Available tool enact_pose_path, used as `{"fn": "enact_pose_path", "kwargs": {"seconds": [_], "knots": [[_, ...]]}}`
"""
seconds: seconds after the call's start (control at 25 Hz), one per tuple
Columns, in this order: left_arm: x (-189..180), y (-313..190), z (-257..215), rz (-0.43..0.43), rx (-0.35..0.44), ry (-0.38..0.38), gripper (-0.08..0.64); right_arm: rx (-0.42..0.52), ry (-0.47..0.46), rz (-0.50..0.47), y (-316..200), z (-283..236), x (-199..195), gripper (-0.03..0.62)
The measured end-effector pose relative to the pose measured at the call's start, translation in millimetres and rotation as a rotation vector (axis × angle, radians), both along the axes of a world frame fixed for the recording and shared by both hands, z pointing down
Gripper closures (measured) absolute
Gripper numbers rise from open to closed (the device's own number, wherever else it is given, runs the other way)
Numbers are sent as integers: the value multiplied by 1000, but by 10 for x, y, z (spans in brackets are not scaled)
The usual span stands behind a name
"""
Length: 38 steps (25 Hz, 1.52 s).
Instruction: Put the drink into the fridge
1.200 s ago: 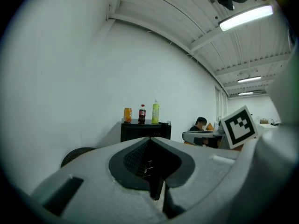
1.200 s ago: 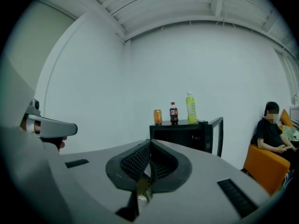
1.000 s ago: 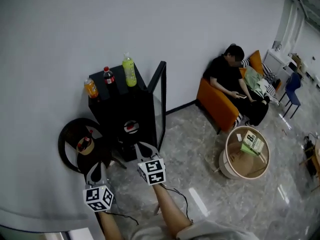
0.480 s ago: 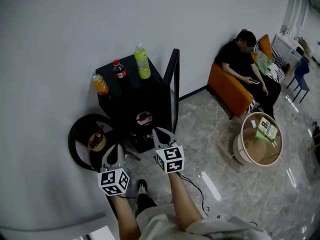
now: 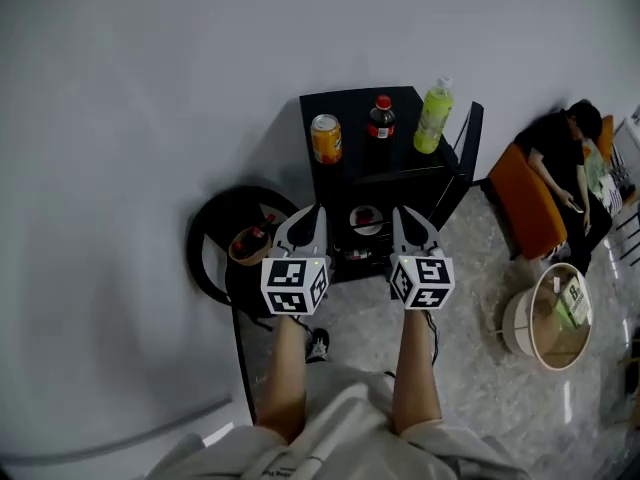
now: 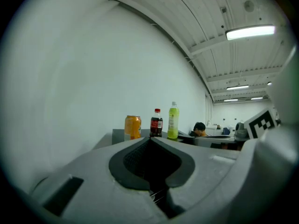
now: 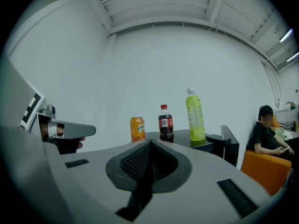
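Compared with the earlier frame, the black fridge (image 5: 345, 108) is being seen squarely ahead, with the left gripper (image 5: 306, 220) and right gripper (image 5: 410, 224) being held side by side before its open front. On its top, beyond both tips, an orange can (image 5: 325, 138), cola bottle (image 5: 379, 118) and green bottle (image 5: 432, 116) are being kept upright in a row, caps up.

In the left gripper view, the jaws are being pressed together on nothing, and the drinks are being shown ahead, long axes vertical.

In the right gripper view, the jaws are likewise being held closed and empty, well short of the three upright drinks.
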<state>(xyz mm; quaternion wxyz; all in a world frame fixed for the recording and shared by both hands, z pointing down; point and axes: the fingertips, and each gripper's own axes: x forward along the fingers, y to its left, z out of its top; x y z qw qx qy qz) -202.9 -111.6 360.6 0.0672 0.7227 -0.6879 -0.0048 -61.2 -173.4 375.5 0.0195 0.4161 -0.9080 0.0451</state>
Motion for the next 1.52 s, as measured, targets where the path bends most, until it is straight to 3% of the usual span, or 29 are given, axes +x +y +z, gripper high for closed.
{"fn": "enact_pose_path", "kwargs": {"seconds": [0.28, 0.52, 0.56, 0.64, 0.72, 0.84, 0.92, 1.0, 1.12, 1.2, 1.4, 1.52], "knots": [[-754, -317, -66, 50, 17, -24, 551, 15, -26, 10, -260, -88, -838, 584], [-941, -543, 57, 118, 11, -7, 551, 27, -11, 1, -380, -74, -1231, 580], [-944, -577, 74, 128, 10, -6, 551, 26, -18, 9, -421, -78, -1252, 567], [-953, -649, 82, 147, 12, -12, 551, 29, -46, 41, -529, -116, -1266, 466], [-965, -743, 61, 164, 17, -20, 551, 35, -67, 55, -648, -164, -1293, 447], [-994, -923, 44, 179, 25, -36, 551, 19, -69, -4, -816, -193, -1441, 377], [-1071, -1069, 28, 176, 31, -48, 551, -14, -72, -78, -926, -226, -1609, 325], [-1213, -1225, 17, 155, 29, -48, 551, -20, -12, -135, -1030, -250, -1764, 297], [-1456, -1452, 17, 97, 24, -18, 551, -17, 105, -206, -1170, -226, -1944, 279], [-1585, -1558, 30, 63, 23, 3, 551, -19, 126, -249, -1225, -209, -2058, 279], [-1741, -1689, 174, 29, 6, 75, 551, -42, 173, -273, -1332, -1, -2224, 281], [-1780, -1679, 234, 18, -1, 78, 551, -16, 177, -256, -1368, 12, -2225, 281]]}}
